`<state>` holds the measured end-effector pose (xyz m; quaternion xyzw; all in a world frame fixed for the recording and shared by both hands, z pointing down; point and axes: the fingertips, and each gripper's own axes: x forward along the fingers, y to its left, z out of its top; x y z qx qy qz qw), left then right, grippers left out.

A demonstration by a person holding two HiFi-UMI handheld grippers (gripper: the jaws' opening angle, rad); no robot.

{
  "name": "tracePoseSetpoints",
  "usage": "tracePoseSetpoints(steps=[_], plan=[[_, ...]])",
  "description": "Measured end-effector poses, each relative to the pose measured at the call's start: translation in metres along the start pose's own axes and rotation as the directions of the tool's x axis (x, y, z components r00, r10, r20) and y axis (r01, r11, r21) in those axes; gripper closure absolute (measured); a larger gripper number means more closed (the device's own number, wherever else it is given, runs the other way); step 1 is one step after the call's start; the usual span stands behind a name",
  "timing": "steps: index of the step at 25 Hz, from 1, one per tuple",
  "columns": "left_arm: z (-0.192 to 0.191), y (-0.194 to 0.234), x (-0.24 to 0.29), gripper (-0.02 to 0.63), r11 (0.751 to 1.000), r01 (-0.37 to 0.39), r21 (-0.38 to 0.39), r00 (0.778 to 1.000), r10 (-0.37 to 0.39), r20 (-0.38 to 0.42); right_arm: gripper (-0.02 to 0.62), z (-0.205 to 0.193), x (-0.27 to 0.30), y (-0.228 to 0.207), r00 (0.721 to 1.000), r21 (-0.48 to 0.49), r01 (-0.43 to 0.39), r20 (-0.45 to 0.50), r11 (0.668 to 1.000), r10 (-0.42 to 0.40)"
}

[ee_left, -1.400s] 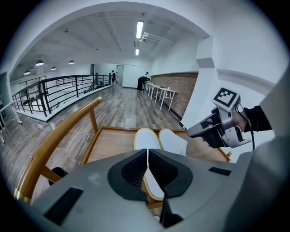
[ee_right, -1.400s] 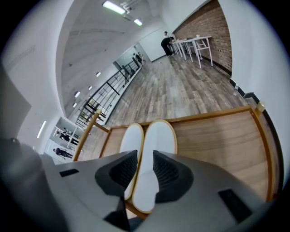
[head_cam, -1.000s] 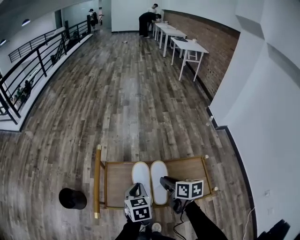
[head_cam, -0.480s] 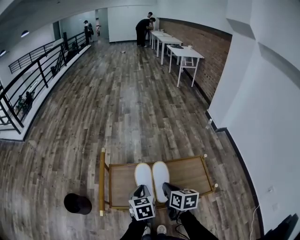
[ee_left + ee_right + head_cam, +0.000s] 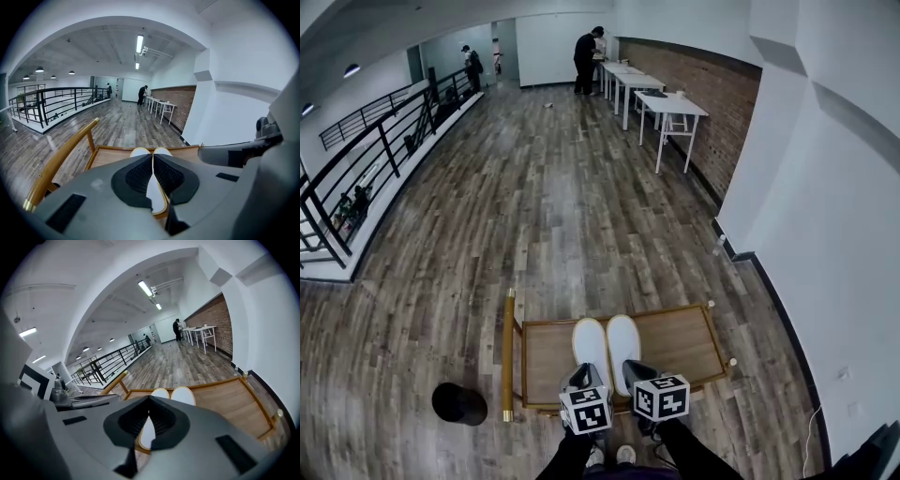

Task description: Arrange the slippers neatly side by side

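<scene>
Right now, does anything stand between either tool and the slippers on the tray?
Nothing visible does. The left tool and right tool, both shut and empty, hang at the near rim of the tray; the slippers lie side by side just beyond.

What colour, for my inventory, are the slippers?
The slippers are white; the head view shows them best.

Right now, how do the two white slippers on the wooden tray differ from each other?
The left white slipper lies nearer the long bar handle of the wooden tray; the right white slipper borders the tray's bare stretch. In the head view the left hand-held gripper hides the left slipper's heel, the right hand-held gripper the right slipper's. Both are white, round-toed, flat and parallel, side by side.
</scene>
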<state>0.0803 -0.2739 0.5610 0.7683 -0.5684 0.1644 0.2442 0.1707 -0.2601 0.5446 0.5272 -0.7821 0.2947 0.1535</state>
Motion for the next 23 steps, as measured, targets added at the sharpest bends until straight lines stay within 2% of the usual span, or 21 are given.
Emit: tracePoseSetpoints(steps=[5, 23], plan=[[0.012, -0.001, -0.004, 0.595, 1.0, 0.005, -0.002, 1.0, -0.005, 0.026, 0.597, 0.005, -0.002, 0.005, 1.0, -0.029, -0.002, 0.008, 1.0, 0.002], [0.014, -0.007, -0.006, 0.595, 1.0, 0.024, 0.017, 0.999, -0.024, 0.035, 0.597, 0.01, -0.005, 0.006, 1.0, -0.033, -0.005, 0.018, 0.999, 0.006]])
